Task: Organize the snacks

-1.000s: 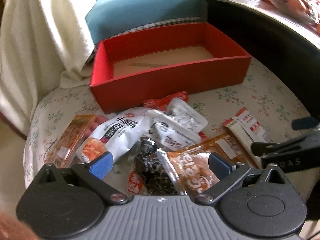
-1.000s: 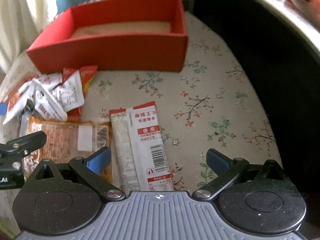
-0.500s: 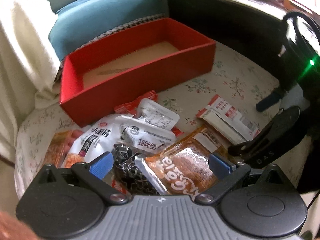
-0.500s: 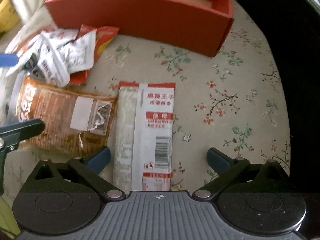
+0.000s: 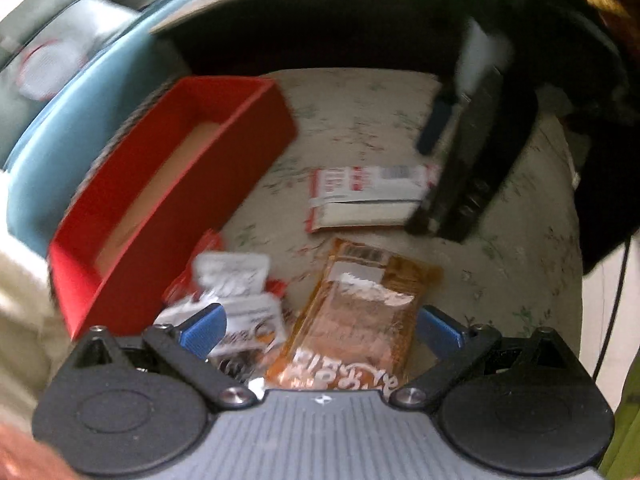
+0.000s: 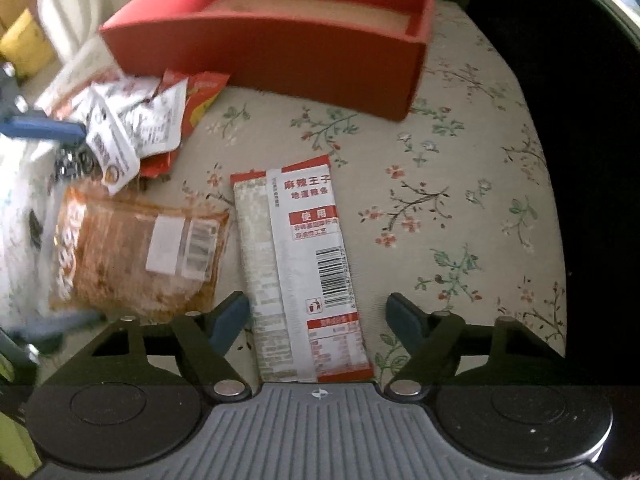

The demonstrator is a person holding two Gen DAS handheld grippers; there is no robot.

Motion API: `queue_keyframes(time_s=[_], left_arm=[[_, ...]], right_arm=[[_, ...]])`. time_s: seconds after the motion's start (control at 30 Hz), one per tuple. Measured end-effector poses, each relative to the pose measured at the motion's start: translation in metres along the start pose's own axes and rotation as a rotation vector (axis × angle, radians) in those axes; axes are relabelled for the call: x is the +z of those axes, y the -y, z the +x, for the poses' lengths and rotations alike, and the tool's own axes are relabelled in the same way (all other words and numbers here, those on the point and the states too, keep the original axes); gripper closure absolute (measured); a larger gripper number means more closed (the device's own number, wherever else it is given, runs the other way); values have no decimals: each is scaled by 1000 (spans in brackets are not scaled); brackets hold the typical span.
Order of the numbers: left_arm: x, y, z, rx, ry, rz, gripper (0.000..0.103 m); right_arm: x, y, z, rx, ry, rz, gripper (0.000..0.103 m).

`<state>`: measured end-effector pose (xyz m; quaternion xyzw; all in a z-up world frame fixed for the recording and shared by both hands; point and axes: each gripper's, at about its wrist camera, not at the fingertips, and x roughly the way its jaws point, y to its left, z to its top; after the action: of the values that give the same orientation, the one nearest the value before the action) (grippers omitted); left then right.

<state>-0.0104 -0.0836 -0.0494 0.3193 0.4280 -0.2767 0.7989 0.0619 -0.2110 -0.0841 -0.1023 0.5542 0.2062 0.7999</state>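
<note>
A white-and-red snack packet (image 6: pixel 304 256) lies flat on the floral cloth, lengthwise between the fingers of my right gripper (image 6: pixel 318 320). Its jaws are closing, and the pads stand a little off the packet's edges. An orange packet (image 5: pixel 360 320) lies between the wide-open fingers of my left gripper (image 5: pixel 322 330). The same orange packet (image 6: pixel 140 256) shows left of the white one. A heap of small white and red sachets (image 6: pixel 132 128) sits beside it. The red box (image 5: pixel 180 184) is empty. The right gripper (image 5: pixel 428 176) hangs over the white packet (image 5: pixel 368 196).
The floral cloth (image 6: pixel 460 208) covers a rounded seat that drops off into dark at the right. A blue cushion (image 5: pixel 60 128) and a white towel (image 6: pixel 80 12) lie behind the red box (image 6: pixel 280 40). A dark table edge (image 5: pixel 320 32) runs across the back.
The left gripper rolled and shifted over the orange packet, so the red box now looks slanted. The right gripper sank toward the white-and-red packet and its fingers drew closer together.
</note>
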Motion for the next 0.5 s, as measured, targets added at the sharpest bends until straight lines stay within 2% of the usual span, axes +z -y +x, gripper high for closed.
queue_keyframes(time_s=[0.1,0.17,0.23,0.27,0.37,0.43,0.5], left_arm=[[10,5,9,-41,-15,53,7],[17,9,14,-94,-10,67,7],[21,12,22,-120,-16,80,7],[23,13,29,-122,-32,80,8],[24,14,46,-148,-85,53,21],[21,14,49,-179,-89,27,25],[19,12,49,-193,-87,-11,27]], right_arm=[[0,10,-1,-21,8,19,18],[-1,19,1,-41,-8,41,6],[0,21,9,-45,-23,42,1],[1,20,10,-49,-24,22,1],[3,21,10,-38,-19,15,2],[7,32,3,0,5,58,6],[11,38,4,2,15,62,6]])
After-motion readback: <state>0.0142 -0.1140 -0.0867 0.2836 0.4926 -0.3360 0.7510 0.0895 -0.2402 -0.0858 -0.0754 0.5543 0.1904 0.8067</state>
